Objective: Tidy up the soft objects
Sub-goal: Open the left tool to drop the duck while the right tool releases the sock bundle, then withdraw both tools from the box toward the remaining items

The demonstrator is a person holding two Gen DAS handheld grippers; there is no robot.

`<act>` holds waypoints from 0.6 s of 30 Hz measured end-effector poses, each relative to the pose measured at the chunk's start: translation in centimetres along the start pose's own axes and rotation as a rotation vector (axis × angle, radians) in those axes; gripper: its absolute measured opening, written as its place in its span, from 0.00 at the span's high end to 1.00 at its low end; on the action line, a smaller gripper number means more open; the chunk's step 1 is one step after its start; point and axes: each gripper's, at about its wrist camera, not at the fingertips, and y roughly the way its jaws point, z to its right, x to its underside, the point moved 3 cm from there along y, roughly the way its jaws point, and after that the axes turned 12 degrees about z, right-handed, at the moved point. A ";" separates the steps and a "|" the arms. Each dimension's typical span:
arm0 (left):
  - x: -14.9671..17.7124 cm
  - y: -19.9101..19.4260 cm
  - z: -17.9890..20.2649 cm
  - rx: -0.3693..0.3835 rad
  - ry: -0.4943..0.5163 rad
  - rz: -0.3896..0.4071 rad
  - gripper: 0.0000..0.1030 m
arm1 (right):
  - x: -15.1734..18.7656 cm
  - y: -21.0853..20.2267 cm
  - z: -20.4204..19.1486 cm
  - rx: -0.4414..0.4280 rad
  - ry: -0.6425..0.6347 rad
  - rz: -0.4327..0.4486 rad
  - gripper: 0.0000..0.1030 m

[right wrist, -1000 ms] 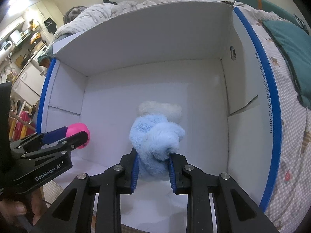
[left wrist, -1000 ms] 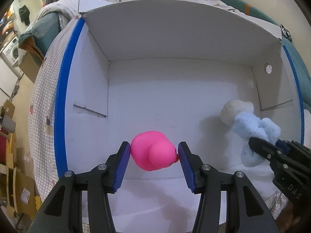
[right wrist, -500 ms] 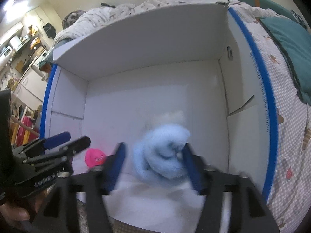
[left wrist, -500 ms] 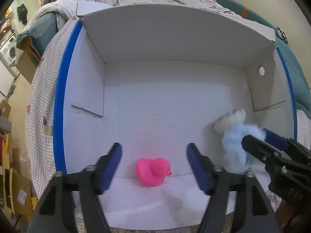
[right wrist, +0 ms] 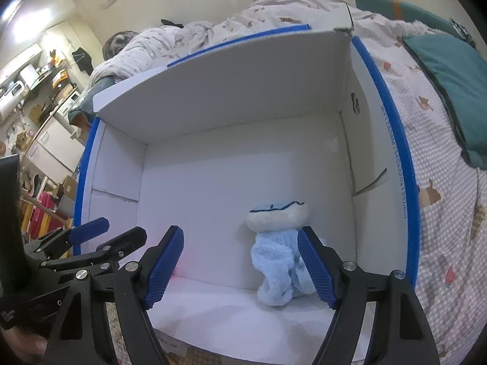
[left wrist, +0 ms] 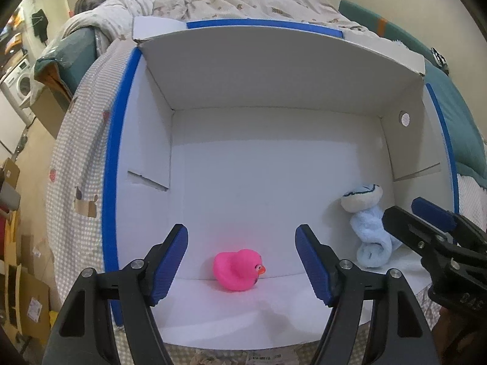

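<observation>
Your left gripper (left wrist: 242,261) fingers spread, pink duck (left wrist: 237,269) free in box (left wrist: 274,91); right gripper (right wrist: 240,263) just widened, plush (right wrist: 278,252) released.

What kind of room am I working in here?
Most likely a bedroom in a lived-in home: the white box sits on a bed with a checked sheet, rumpled quilt and teal pillow; a washing machine stands beyond.

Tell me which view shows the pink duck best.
The left wrist view: the pink duck lies whole on the box floor, beak and eye visible. The right wrist view hides it behind a gripper finger, leaving only a faint pink glow.
</observation>
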 end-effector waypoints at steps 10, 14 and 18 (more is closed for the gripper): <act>0.1 -3.7 -0.6 -0.003 0.001 0.076 0.31 | -0.5 -3.2 -0.4 0.014 -0.016 0.118 0.21; 0.4 -5.7 -0.9 -0.017 0.007 0.118 0.31 | -0.5 -4.8 -0.4 0.047 -0.045 0.145 0.21; 1.1 -6.6 -1.1 -0.018 0.000 0.110 0.31 | 0.1 -5.7 0.1 0.052 -0.007 0.139 0.21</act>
